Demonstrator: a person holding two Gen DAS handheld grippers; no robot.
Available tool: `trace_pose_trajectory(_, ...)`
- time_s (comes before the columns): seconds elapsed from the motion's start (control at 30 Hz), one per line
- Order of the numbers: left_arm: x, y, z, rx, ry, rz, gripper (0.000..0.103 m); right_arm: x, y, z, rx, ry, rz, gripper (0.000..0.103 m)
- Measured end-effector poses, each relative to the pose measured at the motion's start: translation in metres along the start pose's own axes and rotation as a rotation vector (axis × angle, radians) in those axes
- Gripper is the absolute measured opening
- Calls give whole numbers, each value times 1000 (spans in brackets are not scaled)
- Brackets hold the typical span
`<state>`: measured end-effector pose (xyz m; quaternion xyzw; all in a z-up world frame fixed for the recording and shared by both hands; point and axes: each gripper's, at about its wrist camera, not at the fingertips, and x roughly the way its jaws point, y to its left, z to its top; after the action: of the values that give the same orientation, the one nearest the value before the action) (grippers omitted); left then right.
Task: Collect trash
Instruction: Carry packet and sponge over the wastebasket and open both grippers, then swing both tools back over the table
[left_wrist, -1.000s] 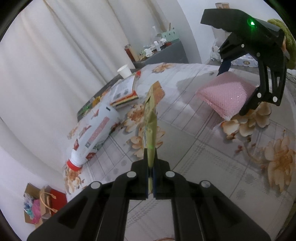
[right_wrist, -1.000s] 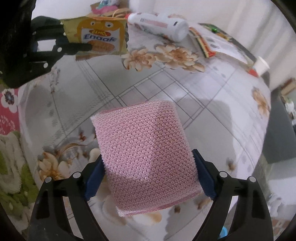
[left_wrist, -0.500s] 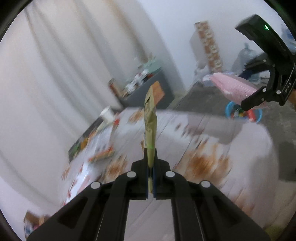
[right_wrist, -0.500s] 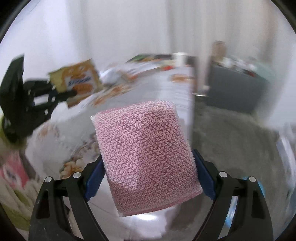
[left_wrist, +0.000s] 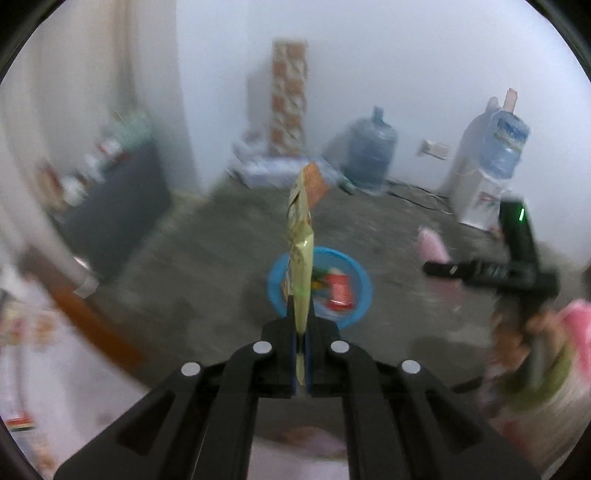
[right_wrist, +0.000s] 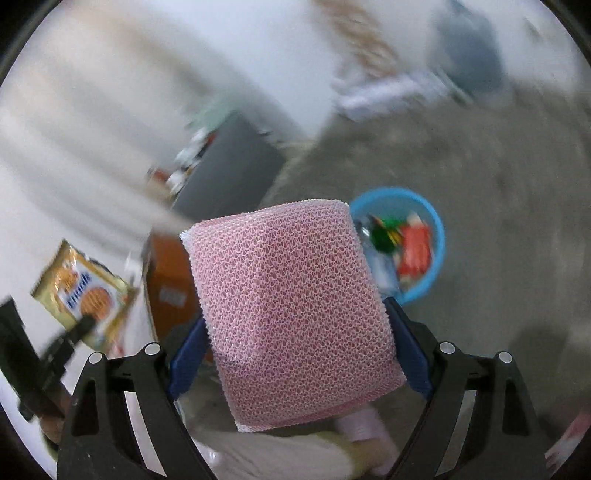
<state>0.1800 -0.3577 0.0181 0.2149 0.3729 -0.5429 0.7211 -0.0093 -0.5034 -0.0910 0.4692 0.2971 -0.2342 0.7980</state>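
Left tool (left_wrist: 302, 363) pressed together on bottom edge of snack wrapper (left_wrist: 301, 258); wrapper held upright at frame centre of left view, above blue basin (left_wrist: 360, 295) on floor. Wrapper judged light, thin, crinkly, slippery; edge pinch suffices, slip possible.

Right tool (right_wrist: 295, 354) spread wide, pads clamped on sides of pink mesh sponge (right_wrist: 291, 306), centre of right view; basin at right of sponge. Sponge judged soft, light, compressible; side grip judged secure.
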Motion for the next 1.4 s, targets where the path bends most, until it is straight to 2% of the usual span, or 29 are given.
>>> trace_pose_trajectory(0.13,91,-5,32,-96,160,-92,3,31,-46,11,153,30,6,84)
trace_pose_trajectory(0.27,173,0,38,-235,304,-175,3,77,-83,30,288,84,35,84)
trace_pose_trajectory(0.3,200,0,39,-266,335,-181,3,85,-89,33,306,90,33,84)
trace_pose_trajectory(0.4,250,1,45,-281,378,-169,3,127,-99,57,340,124,23,84)
trace_pose_trajectory(0.53,298,5,53,-282,405,-135,5,154,-107,76,329,137,-11,89)
trace_pose_trajectory(0.57,311,6,55,-285,413,-124,7,165,-107,83,316,129,-23,95)
trace_pose_trajectory(0.67,333,15,52,-333,453,-87,25,190,-119,89,313,143,-54,96)
trace_pose_trajectory(0.7,339,19,50,-365,457,-81,35,197,-124,86,325,150,-75,96)
trace_pose_trajectory(0.77,342,23,47,-390,461,-85,38,209,-139,80,368,170,-112,96)
trace_pose_trajectory(0.83,343,23,46,-388,472,-96,41,208,-150,72,419,163,-96,96)
trace_pose_trajectory(1.1,299,22,57,-342,449,-83,49,155,-160,54,462,58,-80,96)
trace_pose_trajectory(1.27,231,33,63,-347,396,-110,59,108,-136,46,437,-31,-83,96)
trace_pose_trajectory(1.4,150,53,52,-321,335,-70,65,69,-108,34,379,-103,-75,96)
